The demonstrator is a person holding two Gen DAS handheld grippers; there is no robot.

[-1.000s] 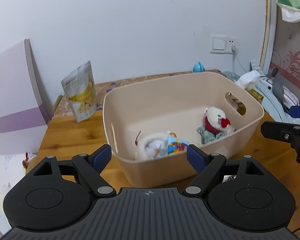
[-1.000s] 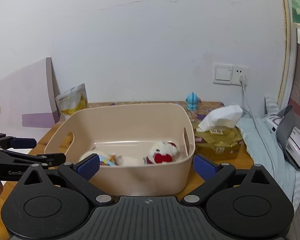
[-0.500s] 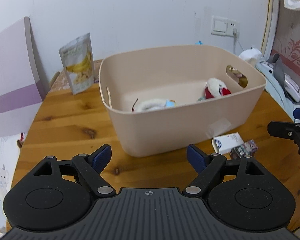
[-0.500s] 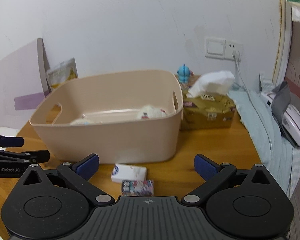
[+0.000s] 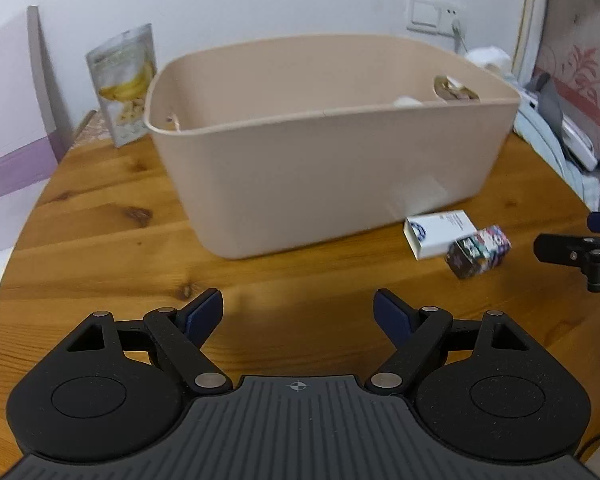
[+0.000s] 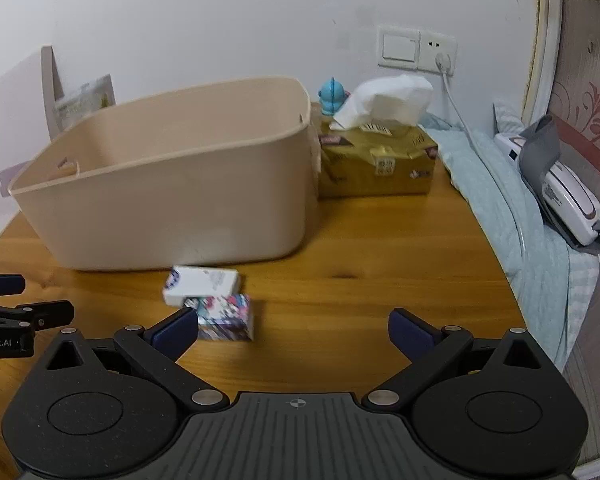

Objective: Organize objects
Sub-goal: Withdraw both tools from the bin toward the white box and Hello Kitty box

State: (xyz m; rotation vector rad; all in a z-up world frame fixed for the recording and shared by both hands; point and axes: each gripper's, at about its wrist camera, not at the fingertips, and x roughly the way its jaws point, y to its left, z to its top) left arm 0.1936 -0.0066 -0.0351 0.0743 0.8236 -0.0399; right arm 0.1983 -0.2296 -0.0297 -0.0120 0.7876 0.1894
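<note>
A beige plastic bin (image 5: pixel 332 140) stands on the wooden table (image 5: pixel 100 248); it also shows in the right wrist view (image 6: pixel 172 196). Its contents are mostly hidden behind its wall. A white box (image 5: pixel 440 233) and a colourful patterned box (image 5: pixel 480 251) lie on the table in front of the bin, also in the right wrist view as the white box (image 6: pixel 200 283) and the patterned box (image 6: pixel 226 316). My left gripper (image 5: pixel 298 312) is open and empty, low over the table before the bin. My right gripper (image 6: pixel 292 328) is open and empty, its left finger beside the patterned box.
A banana snack pouch (image 5: pixel 124 88) stands left of the bin by a purple-and-white board (image 5: pixel 12 128). A gold tissue box (image 6: pixel 376 156) and a blue figurine (image 6: pixel 332 94) stand behind the bin on the right. A light blue cloth (image 6: pixel 512 200) with a white device (image 6: pixel 560 196) lies at the right.
Both grippers have pulled back and dropped lower. The bin's inside with the plush toys has gone out of sight, and the two small boxes on the table have come into view.
</note>
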